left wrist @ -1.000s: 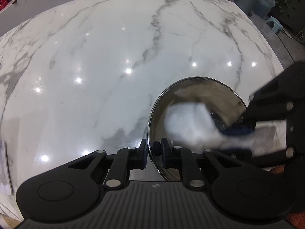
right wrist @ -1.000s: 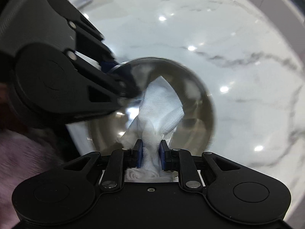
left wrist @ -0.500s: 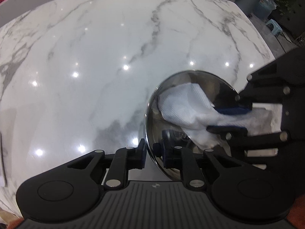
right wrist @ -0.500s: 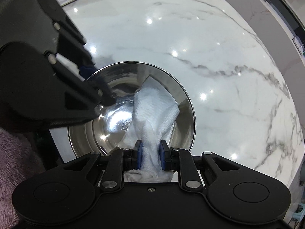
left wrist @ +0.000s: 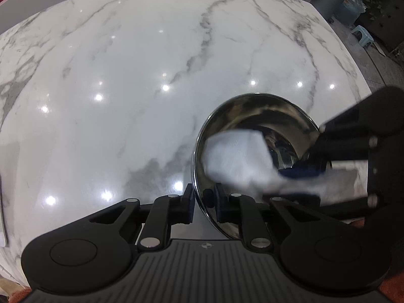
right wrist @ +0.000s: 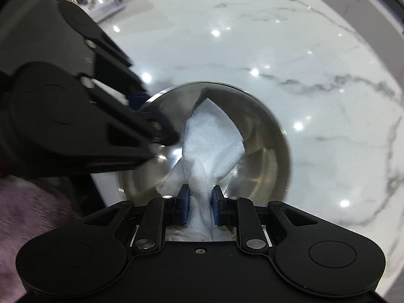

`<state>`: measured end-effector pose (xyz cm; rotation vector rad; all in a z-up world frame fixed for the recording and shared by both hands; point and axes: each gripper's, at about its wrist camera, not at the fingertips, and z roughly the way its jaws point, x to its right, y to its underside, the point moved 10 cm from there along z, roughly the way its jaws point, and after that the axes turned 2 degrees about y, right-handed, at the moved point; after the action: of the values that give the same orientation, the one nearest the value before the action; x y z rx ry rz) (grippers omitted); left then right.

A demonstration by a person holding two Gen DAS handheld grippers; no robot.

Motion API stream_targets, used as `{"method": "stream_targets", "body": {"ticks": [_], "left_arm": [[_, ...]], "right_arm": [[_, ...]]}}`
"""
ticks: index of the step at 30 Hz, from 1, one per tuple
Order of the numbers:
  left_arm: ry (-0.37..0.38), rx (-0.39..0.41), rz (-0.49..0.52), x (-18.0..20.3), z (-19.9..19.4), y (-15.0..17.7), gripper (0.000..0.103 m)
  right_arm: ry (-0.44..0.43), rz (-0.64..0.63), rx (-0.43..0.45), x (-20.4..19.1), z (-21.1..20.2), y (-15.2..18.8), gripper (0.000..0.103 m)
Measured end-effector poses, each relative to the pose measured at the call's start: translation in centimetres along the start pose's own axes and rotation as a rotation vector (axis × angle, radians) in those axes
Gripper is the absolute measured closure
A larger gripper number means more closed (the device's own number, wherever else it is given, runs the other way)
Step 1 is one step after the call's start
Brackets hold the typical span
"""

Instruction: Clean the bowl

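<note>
Bowl of polished stainless steel (left wrist: 255,131), round and mirror-bright, sits tilted on its edge over a white grey-veined marble worktop (left wrist: 141,80), its rim pinched between the closed fingers of the black left gripper (left wrist: 203,202) at the six o'clock point of the left wrist view. Reaching in from three o'clock, the black right gripper (right wrist: 198,202) clamps a crumpled white paper towel (right wrist: 212,144), whose free end lies against the inner wall. From the right wrist camera the bowl's mouth opens straight ahead at twelve o'clock, the towel's long axis pointing into it. Wiping appears to be under way; any further stroke turns on the right gripper, the nearer one to the interior, sweeping while the left one braces the rim.
</note>
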<state>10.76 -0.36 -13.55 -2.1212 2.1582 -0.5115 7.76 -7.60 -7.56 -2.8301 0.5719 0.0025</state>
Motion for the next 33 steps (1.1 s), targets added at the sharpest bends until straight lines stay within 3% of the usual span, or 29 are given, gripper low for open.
{"method": "stream_targets", "body": {"ticks": [3, 8, 19, 27, 33], "left_arm": [[-0.012, 0.003, 0.014, 0.1, 0.0, -0.1, 0.089], [-0.011, 0.008, 0.028, 0.0, -0.1, 0.0, 0.089], [-0.027, 0.024, 0.058, 0.1, -0.2, -0.2, 0.089], [-0.016, 0.032, 0.048, 0.4, -0.4, 0.0, 0.089], [-0.013, 0.031, 0.044, 0.7, -0.8, 0.3, 0.089]], "right_arm": [[-0.029, 0.02, 0.01, -0.1, 0.1, -0.2, 0.086], [0.007, 0.006, 0.022, 0.4, 0.3, -0.6, 0.087], [0.253, -0.045, 0.054, 2.8, -0.8, -1.2, 0.088], [0.258, -0.033, 0.043, 3.6, -1.3, -0.9, 0.088], [0.196, -0.043, 0.012, 2.6, -1.3, 0.6, 0.088]]}}
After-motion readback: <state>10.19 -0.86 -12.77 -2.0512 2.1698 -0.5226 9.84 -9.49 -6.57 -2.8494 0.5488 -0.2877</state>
